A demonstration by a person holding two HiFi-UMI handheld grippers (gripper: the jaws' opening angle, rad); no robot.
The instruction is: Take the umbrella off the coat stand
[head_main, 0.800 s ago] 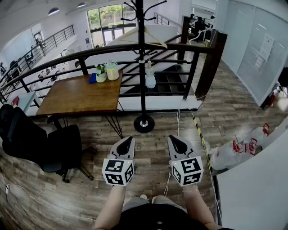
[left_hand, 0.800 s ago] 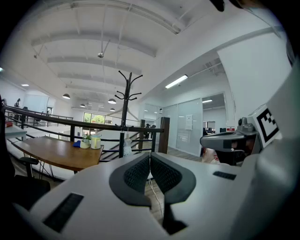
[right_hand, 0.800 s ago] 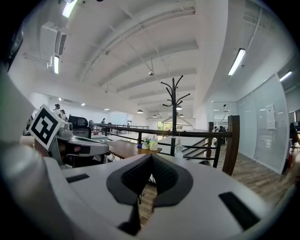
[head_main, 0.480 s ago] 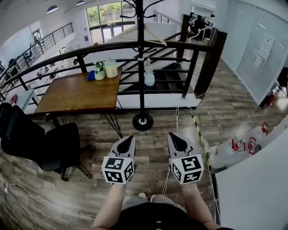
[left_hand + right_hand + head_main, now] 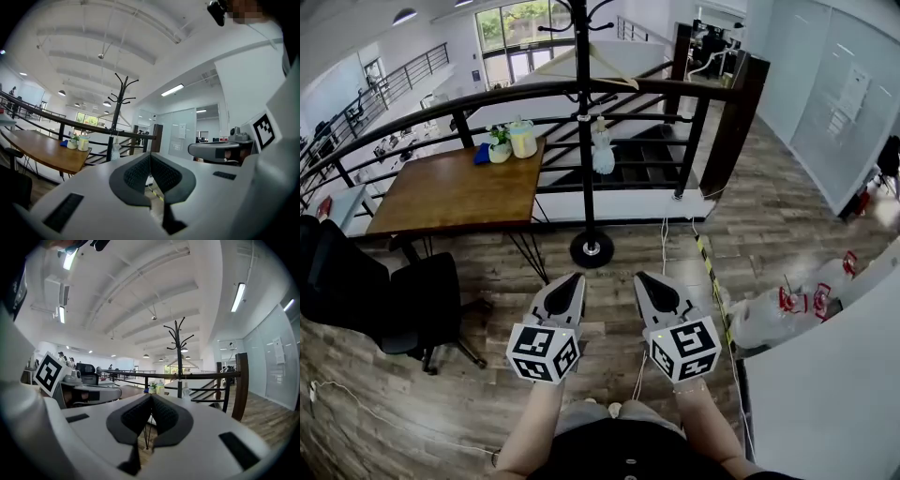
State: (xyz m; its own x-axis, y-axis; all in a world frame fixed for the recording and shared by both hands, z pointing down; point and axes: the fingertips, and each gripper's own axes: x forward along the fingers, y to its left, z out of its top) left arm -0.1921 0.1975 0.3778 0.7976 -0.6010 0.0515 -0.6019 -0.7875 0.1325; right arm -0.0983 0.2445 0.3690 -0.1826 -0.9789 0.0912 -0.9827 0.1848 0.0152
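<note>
You are edging nearer the coat stand (image 5: pixel 584 159), so in the head view its base is sitting closer to your jaw tips. You are also swinging the right gripper (image 5: pixel 643 278) inward, and its tip is closing in on the left gripper (image 5: pixel 571 279).

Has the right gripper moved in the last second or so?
Yes, slightly: the right gripper has swung its tip left, closer to the coat stand base.

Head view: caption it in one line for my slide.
Shut and empty, the left claw and right claw face the coat stand with a pale umbrella hanging on it.
</note>
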